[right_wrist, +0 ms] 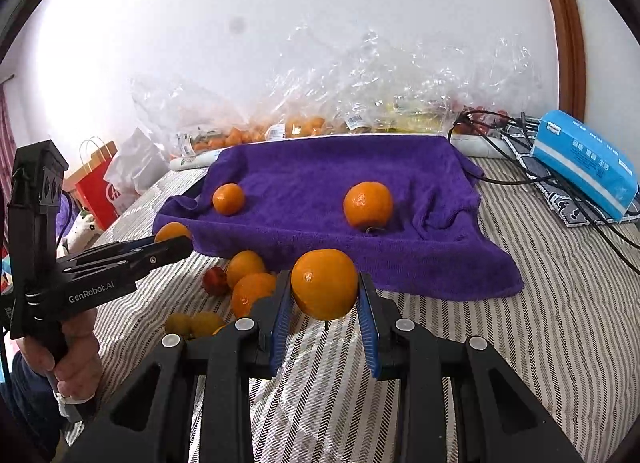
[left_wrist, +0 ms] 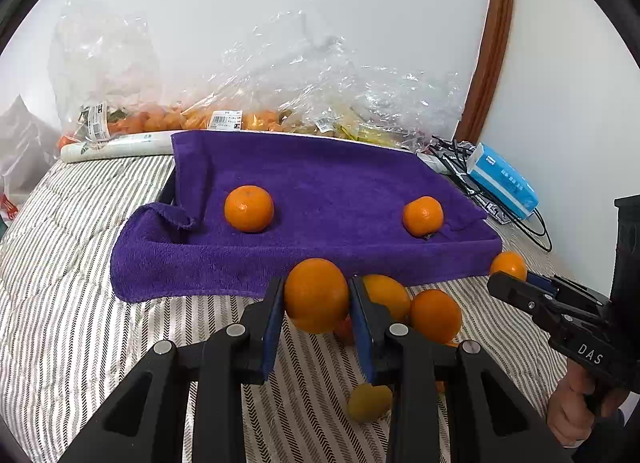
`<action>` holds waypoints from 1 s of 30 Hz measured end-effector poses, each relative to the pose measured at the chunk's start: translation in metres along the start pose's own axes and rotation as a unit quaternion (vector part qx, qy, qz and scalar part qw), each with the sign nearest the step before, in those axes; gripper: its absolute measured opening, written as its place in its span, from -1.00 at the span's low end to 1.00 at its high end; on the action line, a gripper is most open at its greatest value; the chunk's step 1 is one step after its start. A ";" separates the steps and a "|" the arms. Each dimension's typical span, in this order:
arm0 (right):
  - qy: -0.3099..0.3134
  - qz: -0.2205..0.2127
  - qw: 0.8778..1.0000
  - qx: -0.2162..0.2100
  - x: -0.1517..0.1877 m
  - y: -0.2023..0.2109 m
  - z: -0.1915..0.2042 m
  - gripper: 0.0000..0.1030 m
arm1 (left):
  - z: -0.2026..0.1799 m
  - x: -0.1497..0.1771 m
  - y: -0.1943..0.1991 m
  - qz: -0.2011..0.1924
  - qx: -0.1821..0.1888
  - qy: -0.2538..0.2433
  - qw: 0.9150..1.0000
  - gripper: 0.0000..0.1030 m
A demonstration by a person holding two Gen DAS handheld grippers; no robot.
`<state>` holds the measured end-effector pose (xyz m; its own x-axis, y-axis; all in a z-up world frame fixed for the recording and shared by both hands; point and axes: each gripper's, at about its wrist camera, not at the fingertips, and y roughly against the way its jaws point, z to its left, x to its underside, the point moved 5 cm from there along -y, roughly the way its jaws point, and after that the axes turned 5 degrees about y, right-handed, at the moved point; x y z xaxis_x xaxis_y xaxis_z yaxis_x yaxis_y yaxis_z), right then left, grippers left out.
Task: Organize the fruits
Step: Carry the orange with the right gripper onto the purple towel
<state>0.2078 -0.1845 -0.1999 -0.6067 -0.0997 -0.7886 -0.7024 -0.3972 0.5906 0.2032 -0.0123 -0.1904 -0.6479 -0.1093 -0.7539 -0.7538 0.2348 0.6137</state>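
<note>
Both grippers are loaded. The left gripper [left_wrist: 317, 295] has its jaws closed on an orange [left_wrist: 316, 295], the blue pads pressing its two sides; it is held above the striped bed [left_wrist: 80, 263], just short of the towel's near edge. The right gripper [right_wrist: 325, 290] likewise clamps a second orange [right_wrist: 324, 284] between its pads, also off the bedcover and just in front of the towel.

A purple towel [left_wrist: 320, 183] lies over a low tray-like shape at the middle of the bed, towards the far edge by the wall. Two mandarins rest on it, well apart: one on the left half [left_wrist: 249, 208], one near the right edge [left_wrist: 423, 216].

Loose fruit lies on the bed along the towel's near edge, between the two grippers: two more oranges [left_wrist: 435, 315] touching each other, a small red fruit [right_wrist: 215, 281] beside them, and small yellow-green fruits [left_wrist: 369, 402] nearer the bed's front edge.

At the bed's far edge, against the wall, are clear plastic bags [left_wrist: 280, 103] with more fruit inside. A blue tissue pack [left_wrist: 502, 181] and black cables [left_wrist: 460, 167] sit at the far right corner. A hand [left_wrist: 576, 403] grips the right gripper's handle.
</note>
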 end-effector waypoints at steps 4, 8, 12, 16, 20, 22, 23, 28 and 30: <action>0.002 -0.009 1.000 -0.005 -0.002 0.003 0.002 -0.39 | 0.000 -0.001 0.001 -0.005 -0.004 0.001 1.000 -0.41; -0.009 -0.017 1.000 -0.005 -0.003 0.005 0.000 -0.39 | 0.001 -0.002 0.002 0.002 -0.006 -0.001 1.000 -0.41; -0.003 -0.026 0.999 0.017 -0.016 0.012 0.000 -0.39 | 0.002 -0.012 0.006 0.016 -0.012 0.003 1.000 -0.41; 0.031 -0.062 0.997 0.019 -0.046 0.027 0.006 -0.39 | -0.002 -0.044 0.020 0.000 -0.002 0.007 1.000 -0.41; 0.047 -0.096 0.994 0.011 -0.077 0.027 0.003 -0.39 | -0.002 -0.068 0.017 -0.019 -0.009 0.016 1.000 -0.41; 0.043 -0.097 0.994 0.014 -0.088 0.021 -0.005 -0.39 | 0.002 -0.077 0.008 -0.022 -0.011 0.033 0.999 -0.41; 0.038 -0.094 0.995 0.018 -0.095 0.013 -0.011 -0.39 | 0.002 -0.080 0.004 -0.021 -0.011 0.038 0.999 -0.41; 0.003 -0.069 0.997 0.032 -0.102 -0.015 -0.040 -0.39 | 0.003 -0.094 -0.025 -0.028 -0.018 0.044 0.998 -0.41; -0.016 -0.060 0.998 0.031 -0.090 -0.027 -0.051 -0.39 | 0.007 -0.087 -0.036 -0.026 -0.016 0.049 0.998 -0.41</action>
<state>0.3007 -0.2111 -0.1532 -0.5278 -0.0258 -0.8490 -0.7915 -0.3477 0.5026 0.2873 -0.0043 -0.1483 -0.6145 -0.2141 -0.7593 -0.7886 0.1950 0.5832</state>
